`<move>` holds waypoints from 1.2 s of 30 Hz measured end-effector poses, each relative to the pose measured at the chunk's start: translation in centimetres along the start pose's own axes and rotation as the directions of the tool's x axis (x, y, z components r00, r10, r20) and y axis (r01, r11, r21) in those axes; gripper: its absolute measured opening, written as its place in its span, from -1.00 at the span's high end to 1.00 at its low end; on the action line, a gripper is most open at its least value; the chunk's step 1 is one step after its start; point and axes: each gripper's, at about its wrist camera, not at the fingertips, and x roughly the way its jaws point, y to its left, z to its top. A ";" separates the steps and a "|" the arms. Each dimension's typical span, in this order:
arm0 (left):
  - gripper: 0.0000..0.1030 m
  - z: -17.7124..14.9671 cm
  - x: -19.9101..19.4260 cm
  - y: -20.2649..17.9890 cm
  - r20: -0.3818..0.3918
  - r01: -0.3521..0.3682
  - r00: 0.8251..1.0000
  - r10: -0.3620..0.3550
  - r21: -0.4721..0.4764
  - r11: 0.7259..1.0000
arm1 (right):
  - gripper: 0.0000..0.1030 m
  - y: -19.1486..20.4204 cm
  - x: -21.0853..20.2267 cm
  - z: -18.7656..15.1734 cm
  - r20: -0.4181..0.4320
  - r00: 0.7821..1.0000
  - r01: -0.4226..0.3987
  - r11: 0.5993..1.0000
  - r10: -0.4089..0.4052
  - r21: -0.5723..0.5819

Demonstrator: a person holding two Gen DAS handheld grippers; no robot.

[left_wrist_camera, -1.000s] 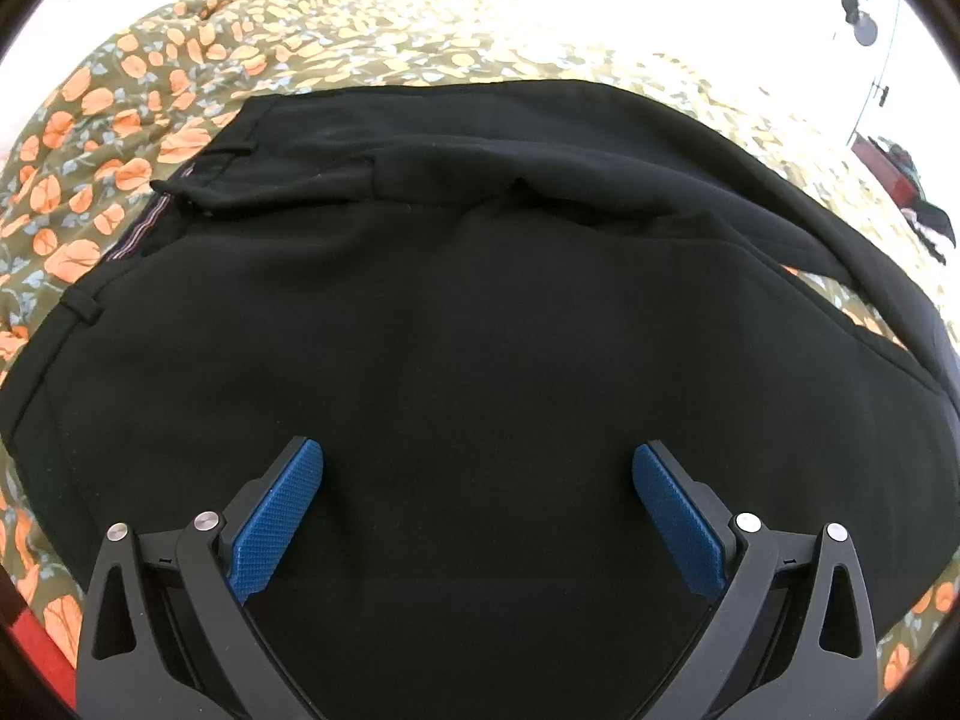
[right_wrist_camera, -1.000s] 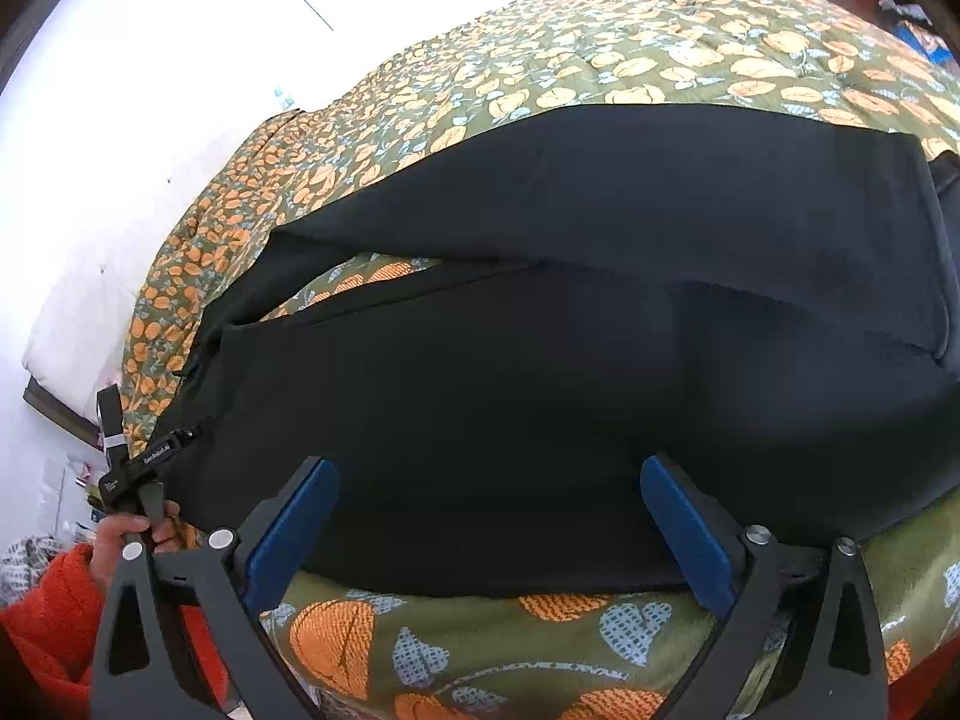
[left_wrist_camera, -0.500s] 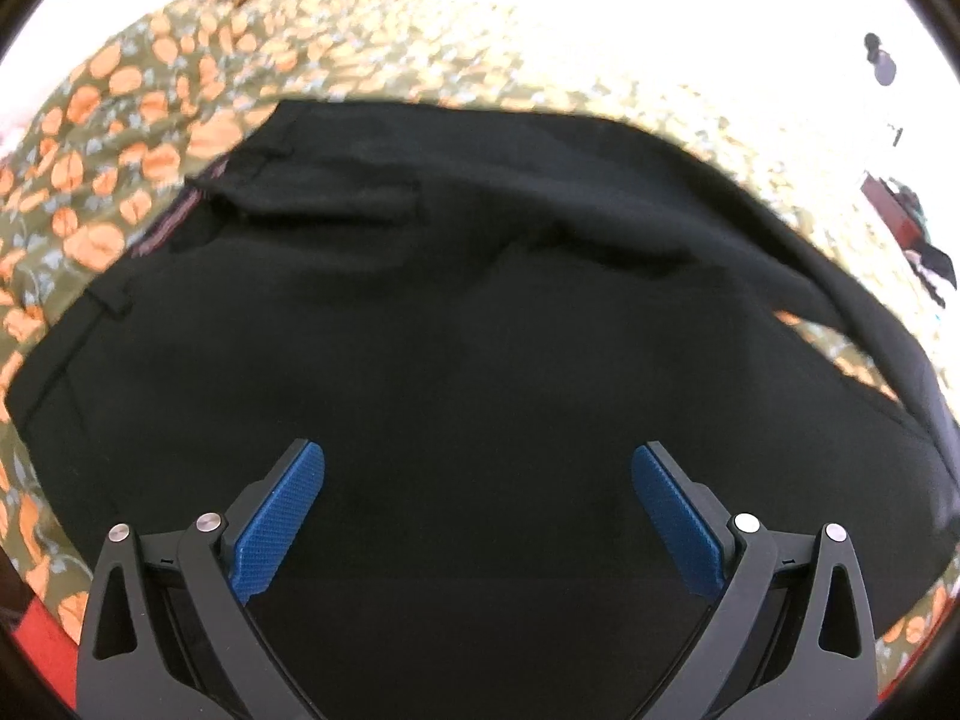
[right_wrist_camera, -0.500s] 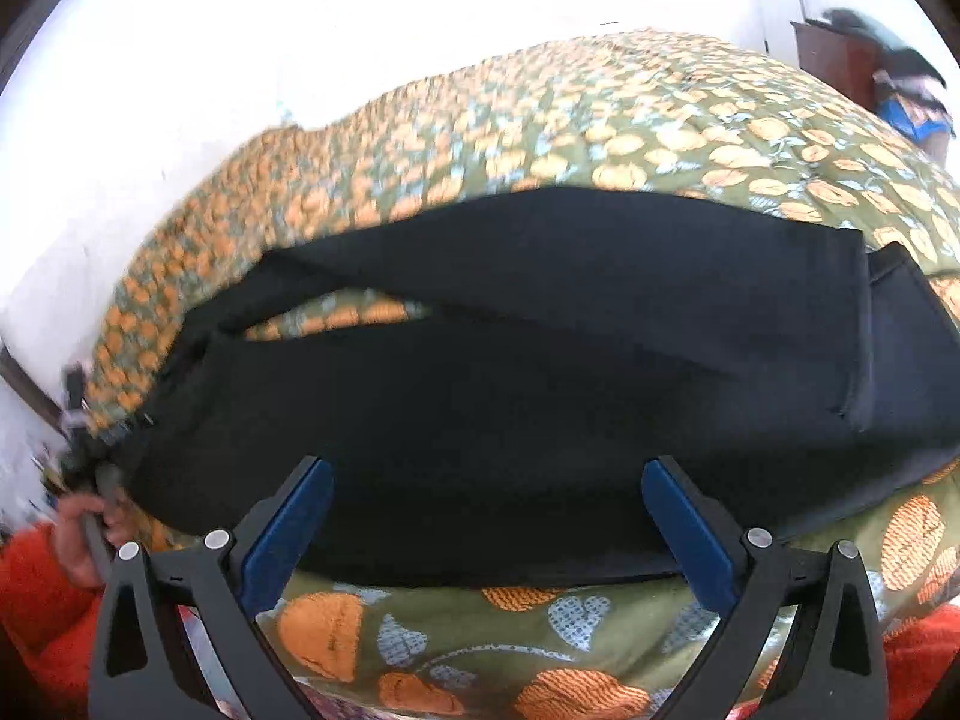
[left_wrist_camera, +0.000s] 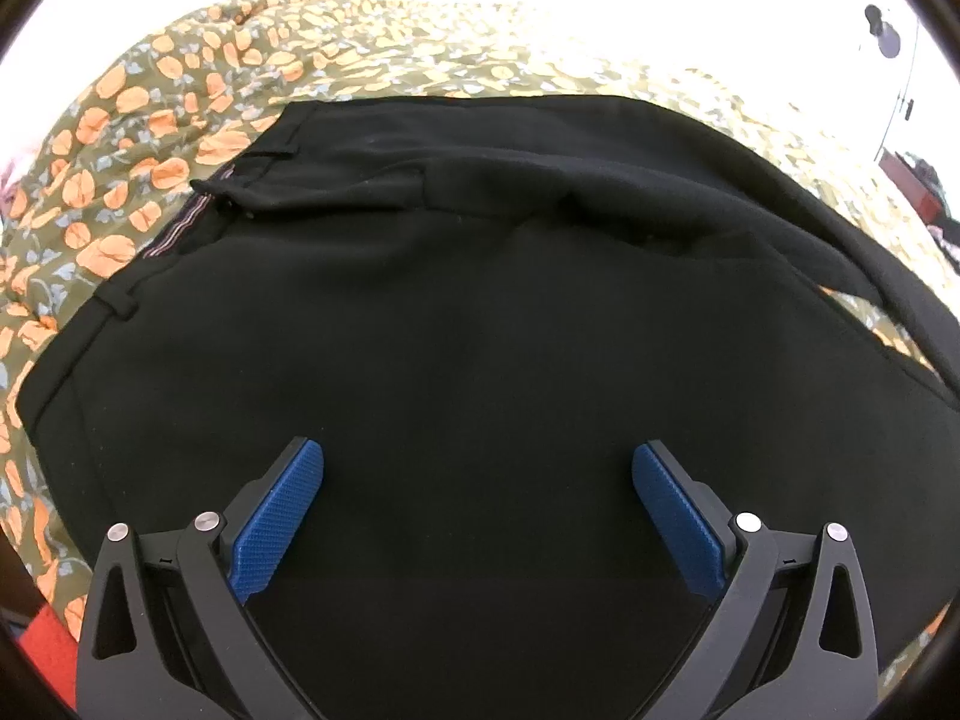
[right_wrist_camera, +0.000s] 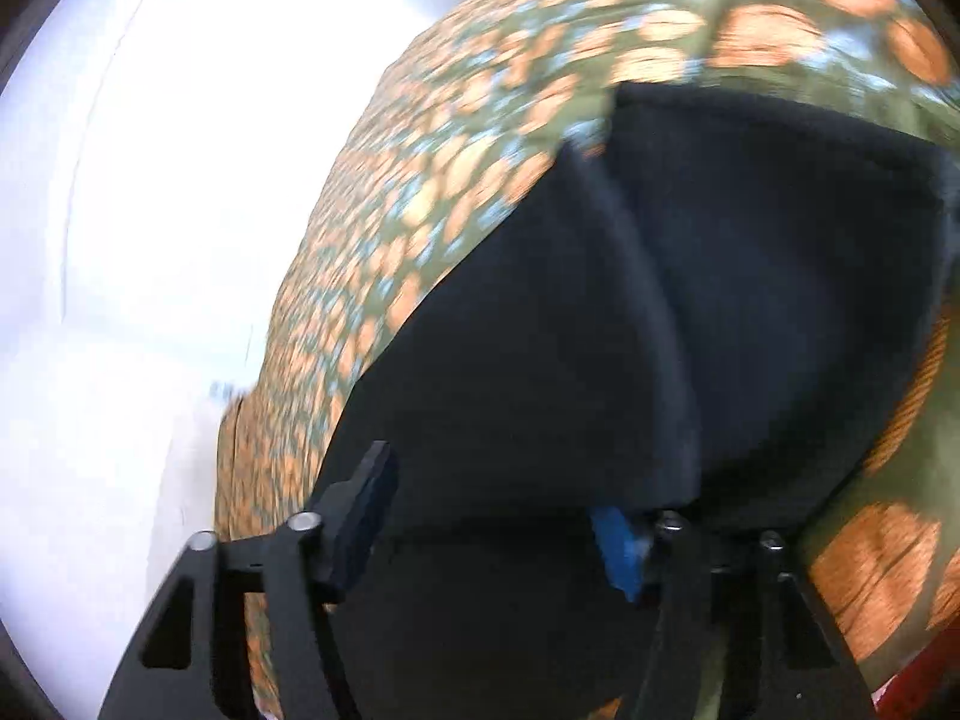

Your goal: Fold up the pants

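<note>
Black pants (left_wrist_camera: pixel 480 312) lie spread on a bed with a green and orange flowered cover (left_wrist_camera: pixel 150 120). The waistband with a striped inner lining sits at the upper left of the left wrist view. My left gripper (left_wrist_camera: pixel 477 480) is open and hovers over the seat of the pants, holding nothing. In the blurred right wrist view my right gripper (right_wrist_camera: pixel 492 510) is open, low over the pants (right_wrist_camera: pixel 600 330) with cloth between its jaws; the right blue pad (right_wrist_camera: pixel 618 546) is partly covered by a fold of fabric.
The flowered cover (right_wrist_camera: pixel 450 168) runs past the pants on all sides. A white wall (right_wrist_camera: pixel 150 180) is at the left of the right wrist view. A dark red piece of furniture (left_wrist_camera: pixel 912 180) stands at the far right.
My right gripper swung fast and rolled toward the leg end of the pants, down onto the cloth. My left gripper stayed open over the seat, shifting only slightly.
</note>
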 end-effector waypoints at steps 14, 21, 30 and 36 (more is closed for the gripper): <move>-0.99 2.6 -1.9 -1.0 -0.080 0.136 0.987 -0.142 -0.083 0.987 | 0.88 12.7 -6.5 -2.3 0.033 0.992 -0.084 0.844 0.119 -0.529; -0.99 13.6 1.4 -2.9 -0.093 0.464 0.859 -0.504 -0.276 0.842 | 0.88 16.1 -11.5 -4.7 -0.054 0.967 -0.218 0.697 0.250 -0.683; -0.86 19.5 9.8 -5.5 -0.179 0.456 0.811 -0.557 -0.402 0.794 | 0.88 16.2 -17.3 -6.7 -0.188 0.905 -0.386 0.552 0.381 -0.739; 0.82 19.1 9.2 -3.4 -0.130 0.465 0.812 -0.569 -0.445 0.765 | 0.88 14.9 -19.2 -6.5 -0.267 0.870 -0.463 0.505 0.414 -0.728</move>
